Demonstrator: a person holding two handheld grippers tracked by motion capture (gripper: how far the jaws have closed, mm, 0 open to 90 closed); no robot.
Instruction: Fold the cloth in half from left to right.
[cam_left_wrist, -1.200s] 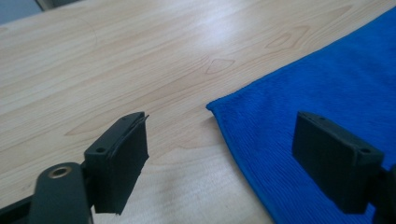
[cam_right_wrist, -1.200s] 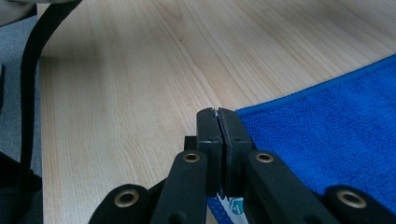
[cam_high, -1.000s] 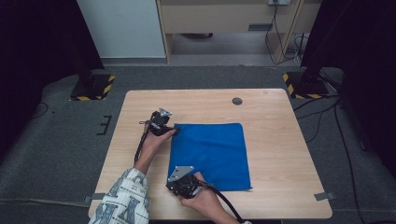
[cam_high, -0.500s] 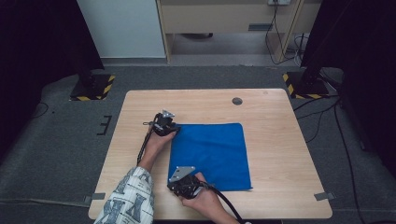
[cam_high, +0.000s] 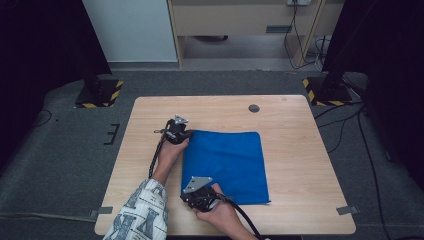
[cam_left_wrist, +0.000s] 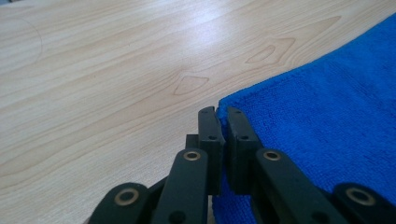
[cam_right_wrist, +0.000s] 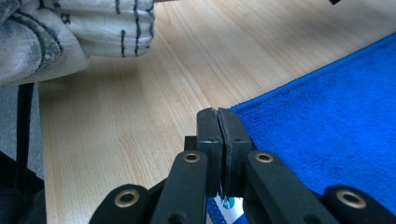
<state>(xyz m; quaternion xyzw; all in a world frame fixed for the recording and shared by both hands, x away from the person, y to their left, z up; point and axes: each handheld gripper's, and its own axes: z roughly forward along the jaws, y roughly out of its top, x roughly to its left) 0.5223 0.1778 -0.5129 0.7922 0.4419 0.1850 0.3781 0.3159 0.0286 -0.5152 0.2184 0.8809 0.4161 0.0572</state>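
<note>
- Here, in the high view, the flat blue terry cloth (cam_high: 227, 166) lies mid-table on the pale wooden table (cam_high: 300, 150); the left gripper (cam_high: 183, 135) holds its far-left corner and the right gripper (cam_high: 199, 199) its near-left corner.
- In the left gripper view, the jaws have just been closing and now pinch the corner's very tip (cam_left_wrist: 223, 103); so thin a bite could slip free on lifting.
- In the right gripper view, the jaws are pressed together on the cloth's edge (cam_right_wrist: 236, 109), beside a patterned sleeve (cam_right_wrist: 70, 28).

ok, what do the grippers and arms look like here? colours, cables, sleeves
Both grippers, the left gripper and the right gripper, are black, each topped by a grey three-cornered plate, and each trails a black cable. Up close, the jaws are flat black blocks on black link arms with brass-coloured pivot rings. The left arm wears a white sleeve with a dark line pattern.
</note>
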